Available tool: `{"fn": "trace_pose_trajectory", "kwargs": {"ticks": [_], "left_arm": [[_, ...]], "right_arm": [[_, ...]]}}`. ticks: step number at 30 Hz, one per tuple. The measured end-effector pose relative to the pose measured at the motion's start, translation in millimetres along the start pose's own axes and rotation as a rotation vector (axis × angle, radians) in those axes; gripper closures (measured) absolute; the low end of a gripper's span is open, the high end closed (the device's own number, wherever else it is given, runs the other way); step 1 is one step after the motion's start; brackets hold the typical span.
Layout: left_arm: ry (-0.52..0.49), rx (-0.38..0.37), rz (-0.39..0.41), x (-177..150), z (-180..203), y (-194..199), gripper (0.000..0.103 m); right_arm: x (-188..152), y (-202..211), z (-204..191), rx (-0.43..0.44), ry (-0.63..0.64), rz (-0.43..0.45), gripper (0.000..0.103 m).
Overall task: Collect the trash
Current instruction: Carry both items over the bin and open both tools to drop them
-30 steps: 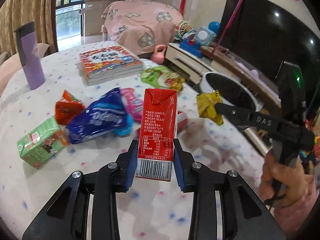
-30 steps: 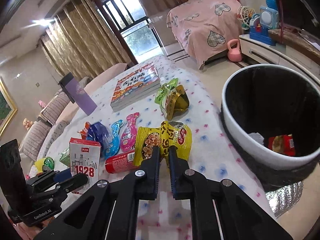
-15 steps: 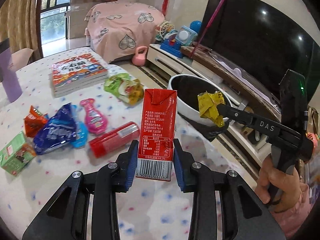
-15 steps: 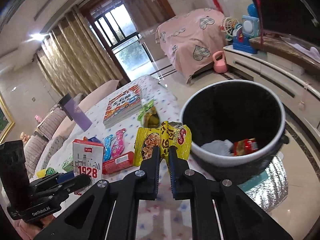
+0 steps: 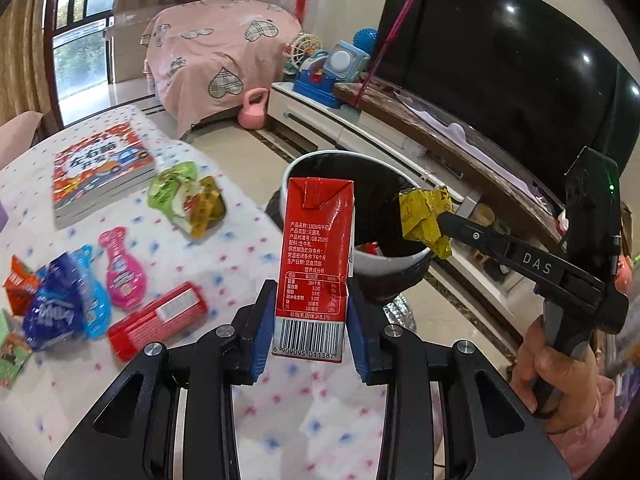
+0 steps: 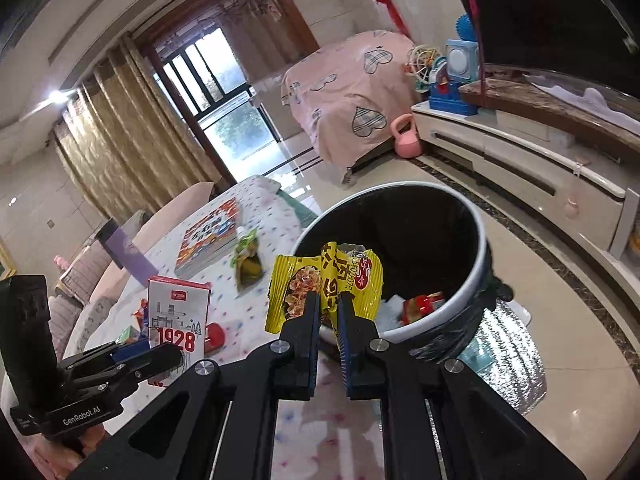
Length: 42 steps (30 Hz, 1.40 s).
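My left gripper [image 5: 311, 334] is shut on an upright red milk carton [image 5: 316, 256], held above the table's edge in front of the bin. The carton also shows in the right wrist view [image 6: 178, 322]. My right gripper [image 6: 329, 312] is shut on a yellow snack wrapper [image 6: 326, 280], held at the near rim of the white bin [image 6: 478, 280] with its black liner. In the left wrist view the wrapper [image 5: 424, 216] hangs over the bin's right rim [image 5: 396, 264]. Red and white trash lies inside the bin.
On the dotted tablecloth [image 5: 240, 256] lie a green-yellow wrapper [image 5: 186, 198], a pink pouch [image 5: 120, 272], a blue packet [image 5: 60, 312], a red tube pack [image 5: 158, 320] and a book [image 5: 100, 168]. A TV stand [image 6: 532, 168] runs behind the bin.
Both grippers have moved right, from over the table toward the bin, each still holding its item. The bin is now closer and larger in both views.
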State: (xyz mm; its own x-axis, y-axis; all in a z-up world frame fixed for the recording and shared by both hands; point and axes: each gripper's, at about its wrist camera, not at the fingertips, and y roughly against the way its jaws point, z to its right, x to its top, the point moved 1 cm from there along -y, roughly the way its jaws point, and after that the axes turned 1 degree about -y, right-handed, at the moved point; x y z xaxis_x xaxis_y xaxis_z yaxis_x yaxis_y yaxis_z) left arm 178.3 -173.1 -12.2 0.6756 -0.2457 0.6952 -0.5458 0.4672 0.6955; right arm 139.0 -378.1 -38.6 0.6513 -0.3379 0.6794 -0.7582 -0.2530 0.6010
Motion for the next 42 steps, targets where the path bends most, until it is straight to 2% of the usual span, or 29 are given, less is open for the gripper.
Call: {"fn": "trace_pose_trajectory", "kwargs": {"ticks": [21, 30, 32, 37, 39, 41, 42], "left_arm": [[-0.008, -0.003, -0.051, 50.7, 22.7, -58.9, 0.071], [-0.010, 0.018, -0.070, 59.4, 27.1, -80.4, 0.072], [0.004, 0.004, -0.083, 61.1, 25.9, -84.8, 0.072], [-0.001, -0.004, -0.090, 60.6, 27.9, -88.7, 0.072], [0.002, -0.012, -0.082, 60.8, 28.9, -86.3, 0.069], [-0.002, -0.007, -0.072, 61.4, 30.4, -82.8, 0.051], [-0.003, 0.003, -0.059, 61.2, 30.6, -78.7, 0.048]], "right_arm": [[27.8, -18.1, 32.0, -0.028, -0.003, -0.011, 0.094], [37.0, -33.8, 43.6, -0.041, -0.006, -0.038, 0.094], [37.7, -37.9, 46.8, -0.045, -0.009, -0.046, 0.094], [38.2, -43.6, 52.5, -0.045, -0.020, -0.060, 0.089], [39.0, -44.6, 55.0, -0.044, -0.024, -0.061, 0.087], [39.7, -44.8, 56.7, -0.040, -0.034, -0.063, 0.084], [39.6, -44.0, 57.6, -0.040, -0.039, -0.061, 0.077]]}}
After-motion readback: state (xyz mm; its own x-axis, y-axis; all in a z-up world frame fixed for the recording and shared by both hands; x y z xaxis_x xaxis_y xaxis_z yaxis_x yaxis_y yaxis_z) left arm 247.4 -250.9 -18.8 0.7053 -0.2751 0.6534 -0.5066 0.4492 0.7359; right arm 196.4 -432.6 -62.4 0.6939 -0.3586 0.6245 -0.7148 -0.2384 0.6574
